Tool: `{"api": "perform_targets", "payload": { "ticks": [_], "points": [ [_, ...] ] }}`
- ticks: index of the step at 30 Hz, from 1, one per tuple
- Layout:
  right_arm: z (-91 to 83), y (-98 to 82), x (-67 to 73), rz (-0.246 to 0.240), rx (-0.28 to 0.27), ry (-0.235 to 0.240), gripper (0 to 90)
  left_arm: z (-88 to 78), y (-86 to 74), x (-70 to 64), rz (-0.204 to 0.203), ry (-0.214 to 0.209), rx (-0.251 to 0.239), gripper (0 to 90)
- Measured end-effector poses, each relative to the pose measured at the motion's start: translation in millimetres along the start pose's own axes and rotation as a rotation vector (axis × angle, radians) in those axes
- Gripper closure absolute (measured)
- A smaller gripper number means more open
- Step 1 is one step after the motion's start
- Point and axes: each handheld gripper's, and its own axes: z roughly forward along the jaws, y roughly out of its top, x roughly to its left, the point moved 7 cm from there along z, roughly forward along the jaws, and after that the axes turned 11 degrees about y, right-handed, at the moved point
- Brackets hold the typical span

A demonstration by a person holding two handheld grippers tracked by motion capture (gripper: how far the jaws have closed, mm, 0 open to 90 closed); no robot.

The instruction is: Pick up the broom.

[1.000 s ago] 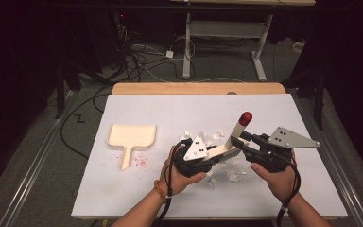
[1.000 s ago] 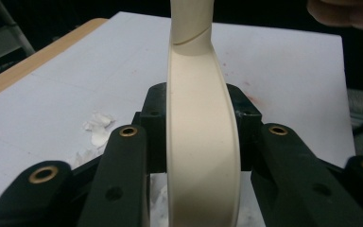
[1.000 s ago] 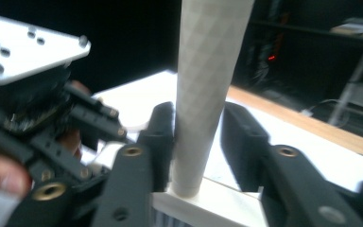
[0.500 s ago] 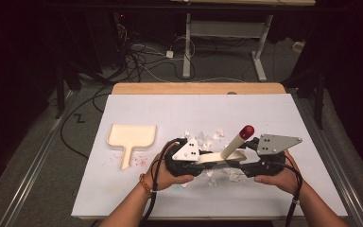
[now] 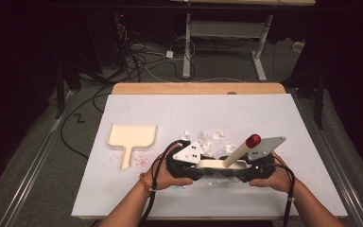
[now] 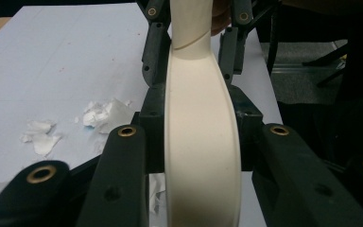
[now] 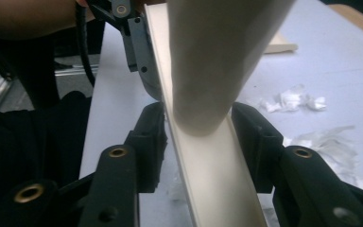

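Observation:
A cream hand brush lies low over the white table, its head [image 5: 216, 164] level and its handle [image 5: 237, 153] slanting up to a red tip [image 5: 253, 140]. My left gripper [image 5: 199, 169] is shut on the head's left end and my right gripper [image 5: 239, 171] on its right end, jaws facing each other. In the left gripper view the curved head [image 6: 201, 142] runs between the jaws toward the right gripper [image 6: 196, 28]. The right gripper view has the head [image 7: 217, 179] clamped under the handle [image 7: 212, 56], with the left gripper [image 7: 137, 42] beyond. Torn paper scraps [image 5: 208, 139] lie just behind the brush.
A cream dustpan [image 5: 131, 137] lies on the table's left part, handle toward the front, with red specks [image 5: 139, 161] beside it. More scraps [image 6: 104, 113] [image 7: 293, 101] lie beside the brush. The table's front edge is close under the hands. Cables and desk legs are on the floor behind.
Both hands have dropped toward the table's front edge, carrying the brush down. The handle has tilted lower and further right, and the grippers now face each other across the head.

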Motion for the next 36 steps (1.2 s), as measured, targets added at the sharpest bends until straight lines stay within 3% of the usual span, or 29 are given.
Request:
{"api": "perform_targets", "payload": {
  "ticks": [3,6,8,11,12,17,19,22,24,26,29,32,36],
  "points": [
    [1.1,0.1,3.3,-0.028,0.024,0.003,66.8,0.4,0.7,4.2,-0.042,0.005,-0.024,56.3],
    [3.4,-0.2,3.7,-0.027,0.031,-0.01,67.3,0.7,1.9,4.2,-0.031,0.034,-0.024,54.3],
    [2.7,-1.1,2.4,-0.015,0.027,-0.027,67.3,0.4,2.7,5.4,-0.024,0.095,-0.009,48.0],
    [-4.0,-1.9,-1.1,-0.001,0.019,-0.078,67.3,-9.6,-0.1,9.8,-0.014,0.235,0.028,29.5],
    [-8.2,-2.0,-2.3,0.008,0.013,-0.096,67.3,-15.3,-3.2,11.4,-0.003,0.288,0.044,28.1],
    [-35.0,-5.8,-13.4,0.041,-0.01,-0.211,67.3,-51.6,-32.0,15.3,0.022,0.476,0.086,23.8],
    [-43.4,-9.1,-19.0,0.051,-0.008,-0.258,67.3,-66.3,-47.6,20.0,-0.001,0.551,0.093,23.6],
    [-52.5,-13.4,-25.5,0.076,-0.018,-0.305,67.3,-84.8,-71.2,25.8,-0.069,0.618,0.098,23.6],
    [-56.8,-16.0,-28.7,0.093,-0.018,-0.33,67.3,-93.3,-85.6,27.1,-0.112,0.637,0.109,23.6],
    [-61.5,-17.1,-31.2,0.101,-0.027,-0.358,67.3,-99.2,-98.8,25.7,-0.13,0.661,0.13,23.6],
    [-68.9,-17.7,-35.2,0.105,-0.03,-0.394,67.3,-104.7,-115.6,19.6,-0.155,0.675,0.159,23.6],
    [-76.3,-18.5,-40.7,0.119,-0.032,-0.428,67.3,-107.2,-129.2,11.1,-0.199,0.673,0.153,23.4],
    [-86.9,-22.7,-54.6,0.121,0.002,-0.501,67.3,-104.2,-137.4,6.5,-0.2,0.68,0.179,23.0]
  ]
}}
